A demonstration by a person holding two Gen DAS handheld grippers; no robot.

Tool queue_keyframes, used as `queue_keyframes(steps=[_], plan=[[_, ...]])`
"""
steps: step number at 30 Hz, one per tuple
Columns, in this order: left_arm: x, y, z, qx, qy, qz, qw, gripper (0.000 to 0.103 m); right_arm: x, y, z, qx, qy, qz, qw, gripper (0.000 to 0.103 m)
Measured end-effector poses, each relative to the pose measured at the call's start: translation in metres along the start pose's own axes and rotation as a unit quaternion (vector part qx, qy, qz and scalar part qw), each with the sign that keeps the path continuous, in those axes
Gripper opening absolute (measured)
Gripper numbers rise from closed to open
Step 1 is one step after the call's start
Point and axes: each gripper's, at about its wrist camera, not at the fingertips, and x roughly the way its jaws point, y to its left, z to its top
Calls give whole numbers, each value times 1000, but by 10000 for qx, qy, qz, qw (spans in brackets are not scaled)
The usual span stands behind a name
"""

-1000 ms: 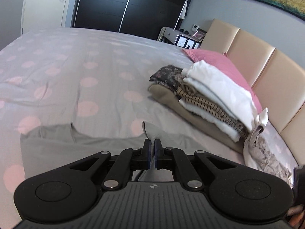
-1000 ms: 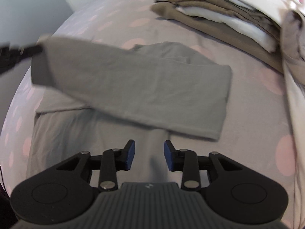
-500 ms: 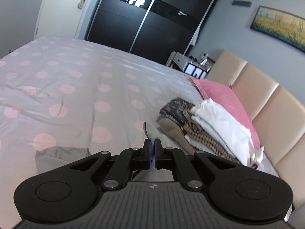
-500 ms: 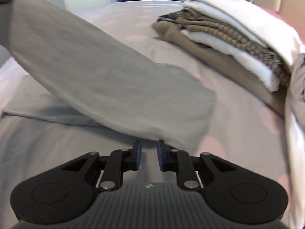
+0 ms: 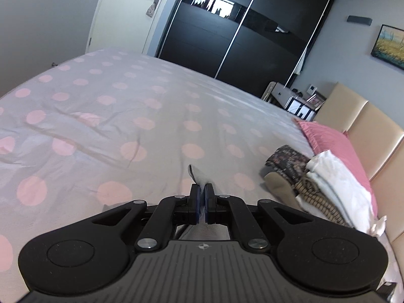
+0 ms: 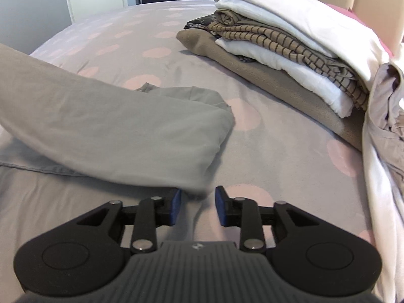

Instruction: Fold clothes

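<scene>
Grey cloth, the garment (image 6: 121,128), now lies doubled over itself on the bed (image 6: 277,151), its raised part lower and its fold rounder than half a second ago, when it hung as a flat sheet in front of the right gripper (image 6: 197,205). A second ago that lifted panel stretched straight across the view. The left gripper (image 5: 202,197) has swung up since then: the left wrist view now shows more bed and wardrobe (image 5: 242,38), less grey fabric. Its fingers are pinched on a corner of the garment, which pokes up between the pads. The right gripper's fingers are parting, with the fold's near edge just ahead of them, not pressed. The stack (image 6: 277,43) of folded clothes sits beyond, apart from the garment.
</scene>
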Motion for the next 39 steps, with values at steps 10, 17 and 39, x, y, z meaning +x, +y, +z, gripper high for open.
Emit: queue_keyframes(steps=[10, 17, 39], plan=[[20, 28, -23, 141, 522, 535, 9971, 2, -8, -22, 9, 747, 96, 529, 9958, 35], [23, 37, -28, 119, 640, 634, 9959, 2, 0, -47, 42, 1953, 163, 948, 9760, 42], [41, 62, -23, -36, 1081, 618, 9922, 2, 54, -61, 47, 2452, 1277, 1147, 9542, 9]])
